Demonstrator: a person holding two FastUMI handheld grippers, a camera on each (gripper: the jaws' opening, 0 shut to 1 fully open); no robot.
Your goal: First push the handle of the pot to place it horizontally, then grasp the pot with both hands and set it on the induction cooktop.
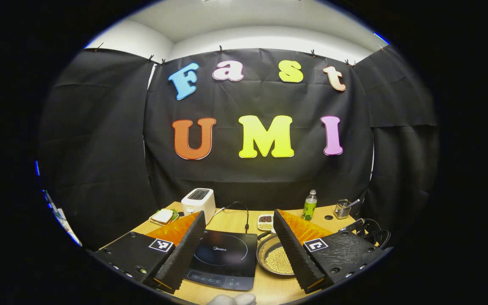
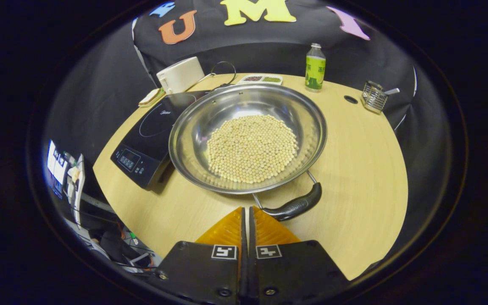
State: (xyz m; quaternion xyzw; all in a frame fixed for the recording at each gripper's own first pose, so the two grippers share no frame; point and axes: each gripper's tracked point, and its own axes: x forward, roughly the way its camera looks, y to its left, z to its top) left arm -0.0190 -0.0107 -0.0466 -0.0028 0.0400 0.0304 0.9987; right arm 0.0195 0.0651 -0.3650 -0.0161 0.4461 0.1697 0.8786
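Note:
A wide steel pot (image 2: 248,140) holding pale round beans sits on the wooden table (image 2: 362,169), right beside the black induction cooktop (image 2: 151,131). Its black near handle (image 2: 297,206) lies just beyond my right gripper (image 2: 246,209), whose orange fingers are pressed together with nothing between them, tips next to the handle's left end. In the left gripper view my left gripper (image 1: 239,218) is held high and open; the cooktop (image 1: 223,258) lies between its fingers and the pot (image 1: 275,258) shows partly behind its right finger.
At the back of the table stand a white toaster (image 2: 180,74), a sectioned dish (image 2: 261,79), a green bottle (image 2: 315,67) and a wire holder (image 2: 373,97). A plate with a sandwich (image 1: 162,217) lies by the toaster. Cables (image 1: 371,233) lie at the right edge.

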